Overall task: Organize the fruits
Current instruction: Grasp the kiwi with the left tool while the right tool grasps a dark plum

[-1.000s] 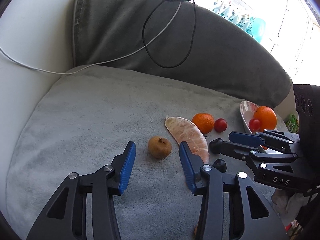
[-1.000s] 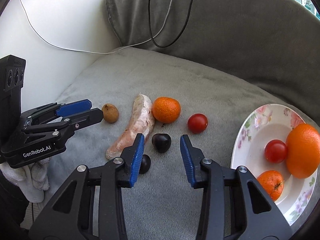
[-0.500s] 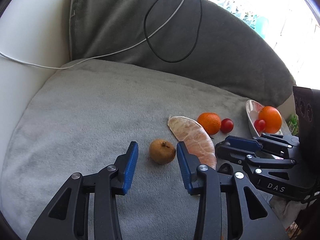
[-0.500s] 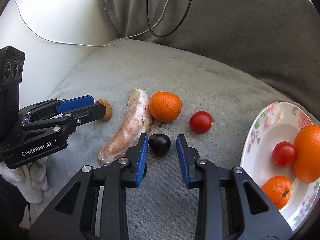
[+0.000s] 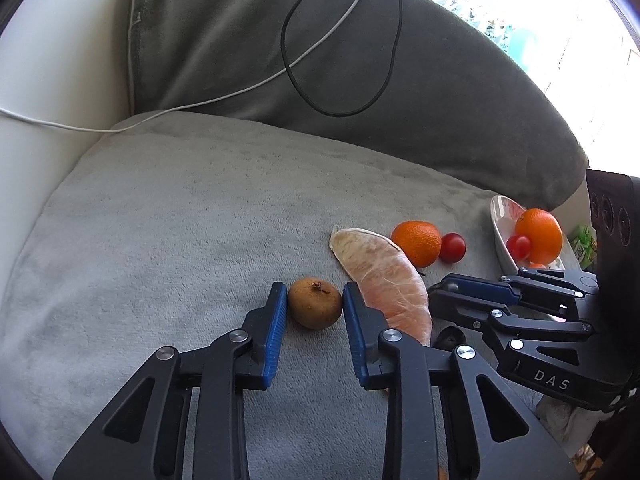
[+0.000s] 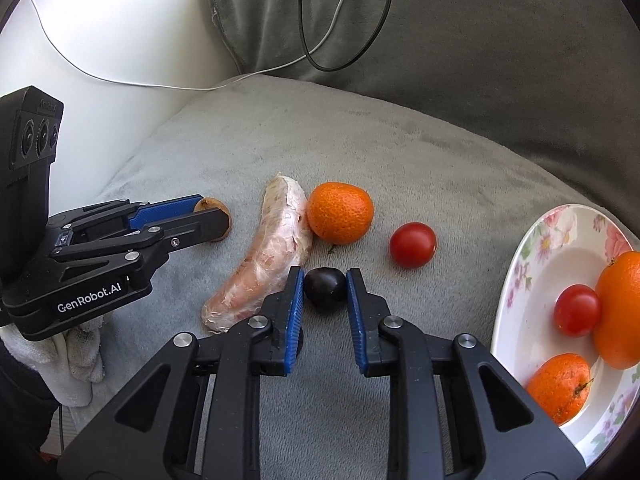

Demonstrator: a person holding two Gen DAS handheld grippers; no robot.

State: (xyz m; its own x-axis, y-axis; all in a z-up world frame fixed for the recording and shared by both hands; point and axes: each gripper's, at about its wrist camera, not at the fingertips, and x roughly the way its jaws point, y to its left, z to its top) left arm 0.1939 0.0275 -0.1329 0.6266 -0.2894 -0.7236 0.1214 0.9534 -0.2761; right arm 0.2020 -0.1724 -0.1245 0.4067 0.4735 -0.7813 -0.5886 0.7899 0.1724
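My left gripper (image 5: pixel 315 300) stands around a small brown fruit (image 5: pixel 315 308) on the grey cushion, its blue pads at both sides of it; the gap is too fine to tell if they grip. My right gripper (image 6: pixel 322 280) stands around a dark plum (image 6: pixel 325 290), pads close on each side. A peeled pomelo segment (image 6: pixel 266 256), a tangerine (image 6: pixel 340 213) and a cherry tomato (image 6: pixel 413 245) lie on the cushion. A floral plate (image 6: pixel 532 276) at the right holds an orange (image 6: pixel 620 308), a tomato (image 6: pixel 577 310) and a tangerine (image 6: pixel 559 388).
The grey cushion (image 5: pixel 180 208) has a grey backrest (image 5: pixel 360 60) behind it, with a black cable (image 5: pixel 340 40) and a white cable (image 5: pixel 120 126) lying across. A white wall (image 6: pixel 100 40) bounds the left side. A second dark fruit (image 5: pixel 450 337) lies by the segment.
Both grippers moved forward and narrowed. The left one now brackets the brown fruit; the right one now brackets the dark plum.
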